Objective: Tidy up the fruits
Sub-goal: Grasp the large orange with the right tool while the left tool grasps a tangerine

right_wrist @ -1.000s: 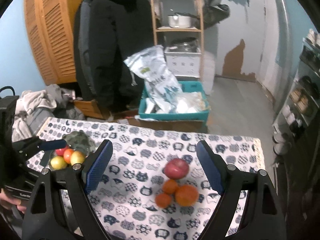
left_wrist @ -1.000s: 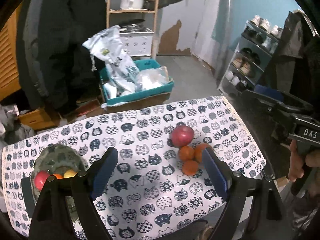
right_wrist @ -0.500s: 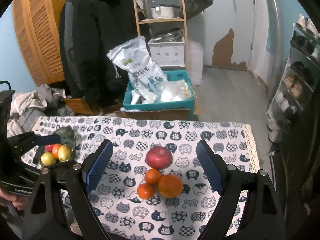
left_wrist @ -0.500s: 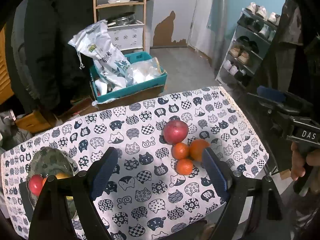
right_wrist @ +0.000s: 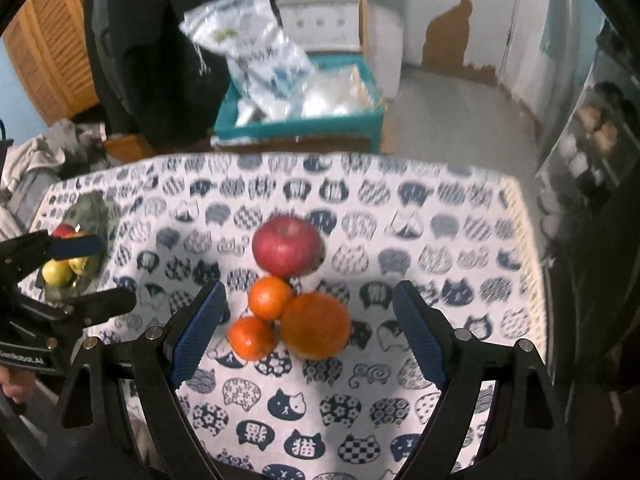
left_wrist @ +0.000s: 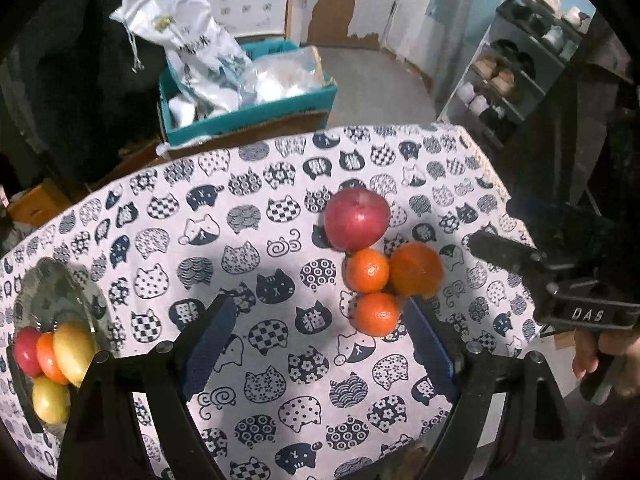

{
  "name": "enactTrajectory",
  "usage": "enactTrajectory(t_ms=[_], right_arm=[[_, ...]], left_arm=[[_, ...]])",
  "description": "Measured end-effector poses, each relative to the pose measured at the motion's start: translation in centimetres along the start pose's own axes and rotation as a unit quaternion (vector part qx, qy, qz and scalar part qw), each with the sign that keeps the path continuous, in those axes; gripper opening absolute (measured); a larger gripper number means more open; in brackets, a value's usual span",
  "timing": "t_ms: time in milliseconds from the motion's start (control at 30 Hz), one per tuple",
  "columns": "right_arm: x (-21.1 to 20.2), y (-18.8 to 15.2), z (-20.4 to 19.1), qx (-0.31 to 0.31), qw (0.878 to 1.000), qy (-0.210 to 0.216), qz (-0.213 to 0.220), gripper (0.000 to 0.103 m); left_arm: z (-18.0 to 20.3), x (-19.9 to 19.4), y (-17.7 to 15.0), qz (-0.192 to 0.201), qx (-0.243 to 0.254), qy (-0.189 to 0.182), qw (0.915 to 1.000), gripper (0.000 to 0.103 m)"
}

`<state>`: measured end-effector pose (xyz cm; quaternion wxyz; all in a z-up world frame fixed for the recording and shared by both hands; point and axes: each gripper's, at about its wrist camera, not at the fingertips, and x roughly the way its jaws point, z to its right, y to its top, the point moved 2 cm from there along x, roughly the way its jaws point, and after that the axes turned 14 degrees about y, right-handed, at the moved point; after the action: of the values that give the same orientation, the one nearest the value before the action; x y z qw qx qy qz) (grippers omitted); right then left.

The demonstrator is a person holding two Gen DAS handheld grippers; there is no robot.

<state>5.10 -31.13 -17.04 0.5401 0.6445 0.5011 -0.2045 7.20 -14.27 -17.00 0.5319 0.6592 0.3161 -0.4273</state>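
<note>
A red apple [left_wrist: 356,220] [right_wrist: 286,246], a big orange [left_wrist: 416,270] [right_wrist: 316,326] and two small oranges [left_wrist: 367,271] [right_wrist: 270,298] lie bunched on the cat-print tablecloth [left_wrist: 260,248]. A glass bowl [left_wrist: 48,292] at the left edge holds a red fruit, an orange one and yellow ones [left_wrist: 74,346]. My left gripper [left_wrist: 320,316] hangs open above the cloth, the oranges just inside its right finger. My right gripper [right_wrist: 310,304] is open over the oranges, nothing gripped. In each view the other gripper shows at the side: right [left_wrist: 516,256], left [right_wrist: 96,272].
Beyond the table's far edge stands a teal crate [left_wrist: 248,116] with white bags [left_wrist: 188,44]. A shoe rack [left_wrist: 520,64] is at the right, a dark coat [right_wrist: 152,40] and a wooden shelf [right_wrist: 312,8] behind. A person's hand [left_wrist: 600,364] holds the right gripper.
Both grippers have sunk toward the table and tipped downward; the fruit looks larger and nearer. The oranges now lie between the right gripper's fingers. Both sets of jaws kept their width.
</note>
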Motion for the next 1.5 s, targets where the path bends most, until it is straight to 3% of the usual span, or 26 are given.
enactTrajectory(t_ms=[400, 933, 1067, 1167, 1300, 1500], right_arm=[[5.9, -1.7, 2.6, 0.016, 0.998, -0.003, -0.067, 0.084], [10.7, -3.5, 3.9, 0.024, 0.991, 0.002, -0.132, 0.084], [11.6, -3.8, 4.2, 0.021, 0.990, 0.007, -0.136, 0.084], [12.0, -3.8, 4.1, 0.023, 0.990, 0.026, -0.136, 0.069], [11.5, -3.8, 4.5, 0.025, 0.991, 0.003, -0.134, 0.068], [8.0, -3.0, 6.7, 0.062, 0.993, -0.023, -0.094, 0.068]], left_arm=[[0.7, 5.3, -0.8, -0.050, 0.012, 0.007, 0.9987, 0.087], [0.8, 8.1, -1.3, -0.077, 0.011, -0.004, 0.9969, 0.087], [1.0, 8.0, -1.3, -0.079, 0.004, -0.015, 0.9968, 0.087], [1.3, 7.8, -1.3, -0.076, 0.006, -0.021, 0.9968, 0.087], [2.0, 7.8, -1.3, -0.077, 0.006, -0.034, 0.9964, 0.087], [3.6, 8.4, -1.6, -0.086, 0.013, -0.055, 0.9947, 0.087]])
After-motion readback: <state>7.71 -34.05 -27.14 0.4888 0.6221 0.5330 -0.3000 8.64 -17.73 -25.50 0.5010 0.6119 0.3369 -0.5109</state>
